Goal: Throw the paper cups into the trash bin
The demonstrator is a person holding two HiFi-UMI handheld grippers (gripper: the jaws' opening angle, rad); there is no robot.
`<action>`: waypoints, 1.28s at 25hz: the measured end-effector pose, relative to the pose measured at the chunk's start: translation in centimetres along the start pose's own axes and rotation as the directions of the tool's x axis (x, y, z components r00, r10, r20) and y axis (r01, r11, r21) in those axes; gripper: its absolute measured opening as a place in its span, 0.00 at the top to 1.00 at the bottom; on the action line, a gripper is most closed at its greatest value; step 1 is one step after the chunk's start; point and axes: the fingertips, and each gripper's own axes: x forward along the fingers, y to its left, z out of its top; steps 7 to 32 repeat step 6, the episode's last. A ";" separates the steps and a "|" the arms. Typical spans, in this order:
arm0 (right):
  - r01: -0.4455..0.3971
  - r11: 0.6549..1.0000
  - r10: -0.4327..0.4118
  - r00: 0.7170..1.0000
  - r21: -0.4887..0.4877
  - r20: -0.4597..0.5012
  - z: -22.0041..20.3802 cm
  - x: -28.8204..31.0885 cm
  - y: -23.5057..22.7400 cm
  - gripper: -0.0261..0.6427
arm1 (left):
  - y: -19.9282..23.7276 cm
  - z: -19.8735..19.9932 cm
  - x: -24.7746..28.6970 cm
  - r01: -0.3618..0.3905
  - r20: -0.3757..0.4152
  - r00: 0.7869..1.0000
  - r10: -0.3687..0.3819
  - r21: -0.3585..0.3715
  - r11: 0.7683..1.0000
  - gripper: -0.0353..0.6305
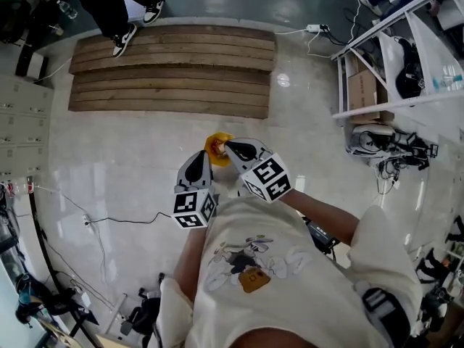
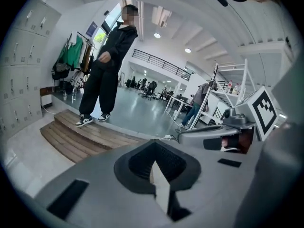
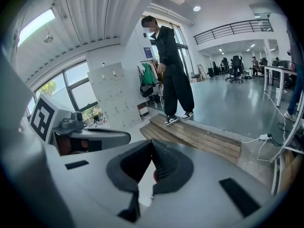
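Note:
I hold both grippers side by side at chest height over a pale floor. In the head view, the tip of my left gripper [image 1: 205, 154] and the tip of my right gripper [image 1: 229, 146] flank an orange-yellow thing [image 1: 217, 145]. It is small and partly hidden, and I cannot tell whether it is a cup or a bin. It seems to lie below the tips. The left gripper [image 2: 153, 143] has its jaws together with nothing sticking out. The right gripper [image 3: 152, 143] is likewise shut, and a red speck [image 3: 155, 175] shows through the slit beneath. No trash bin is clearly in view.
A low wooden platform [image 1: 174, 67] lies ahead, and a person in black [image 1: 119, 6] stands on it. A metal shelving rack [image 1: 384, 64] is at the right. Lockers [image 1: 22, 114] line the left. A cable [image 1: 123, 220] and a power strip [image 1: 314, 28] lie on the floor.

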 end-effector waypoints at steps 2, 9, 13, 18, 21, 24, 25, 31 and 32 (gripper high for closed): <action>0.006 1.000 -0.006 1.000 0.002 -0.002 -0.1 -0.2 -0.3 0.95 | 0.0 0.6 0.1 -0.002 0.011 1.000 0.002 -0.006 1.000 0.94; 0.022 1.000 -0.022 1.000 -0.001 0.011 0.7 0.3 -1.2 0.95 | 0.5 1.9 0.6 0.002 0.034 0.999 -0.002 -0.010 1.000 0.94; 0.022 1.000 -0.022 1.000 -0.001 0.011 0.7 0.3 -1.2 0.95 | 0.5 1.9 0.6 0.002 0.034 0.999 -0.002 -0.010 1.000 0.94; 0.022 1.000 -0.022 1.000 -0.001 0.011 0.7 0.3 -1.2 0.95 | 0.5 1.9 0.6 0.002 0.034 0.999 -0.002 -0.010 1.000 0.94; 0.022 1.000 -0.022 1.000 -0.001 0.011 0.7 0.3 -1.2 0.95 | 0.5 1.9 0.6 0.002 0.034 0.999 -0.002 -0.010 1.000 0.94; 0.022 1.000 -0.022 1.000 -0.001 0.011 0.7 0.3 -1.2 0.95 | 0.5 1.9 0.6 0.002 0.034 0.999 -0.002 -0.010 1.000 0.94; 0.022 1.000 -0.022 1.000 -0.001 0.011 0.7 0.3 -1.2 0.95 | 0.5 1.9 0.6 0.002 0.034 0.999 -0.002 -0.010 1.000 0.94; 0.022 1.000 -0.022 1.000 -0.001 0.011 0.7 0.3 -1.2 0.95 | 0.5 1.9 0.6 0.002 0.034 0.999 -0.002 -0.010 1.000 0.94; 0.022 1.000 -0.022 1.000 -0.001 0.011 0.7 0.3 -1.2 0.95 | 0.5 1.9 0.6 0.002 0.034 0.999 -0.002 -0.010 1.000 0.94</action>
